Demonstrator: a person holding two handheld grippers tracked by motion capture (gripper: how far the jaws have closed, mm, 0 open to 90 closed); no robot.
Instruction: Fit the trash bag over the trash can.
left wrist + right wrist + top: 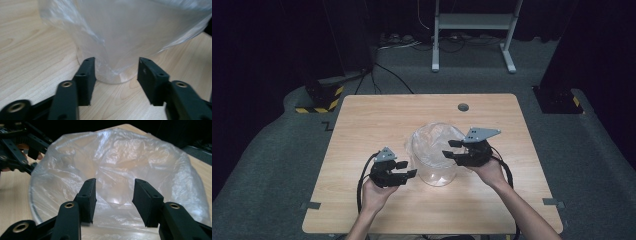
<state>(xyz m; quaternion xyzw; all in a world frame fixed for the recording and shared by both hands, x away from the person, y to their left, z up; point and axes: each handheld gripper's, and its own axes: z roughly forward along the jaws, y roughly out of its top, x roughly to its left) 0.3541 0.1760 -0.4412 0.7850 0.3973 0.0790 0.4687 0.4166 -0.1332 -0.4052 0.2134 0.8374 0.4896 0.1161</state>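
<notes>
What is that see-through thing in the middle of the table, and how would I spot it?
Start at the wooden table and look just right of its middle, between the two black grippers. There stands a clear round container lined with a thin, crinkled plastic bag folded over its rim. It is the only transparent thing on the table.

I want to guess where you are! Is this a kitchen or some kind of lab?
Probably a lab or recording studio, not a kitchen: black curtains surround a light wooden table, yellow-and-black hazard tape marks a stand's foot, and cables trail across grey carpet.
</notes>
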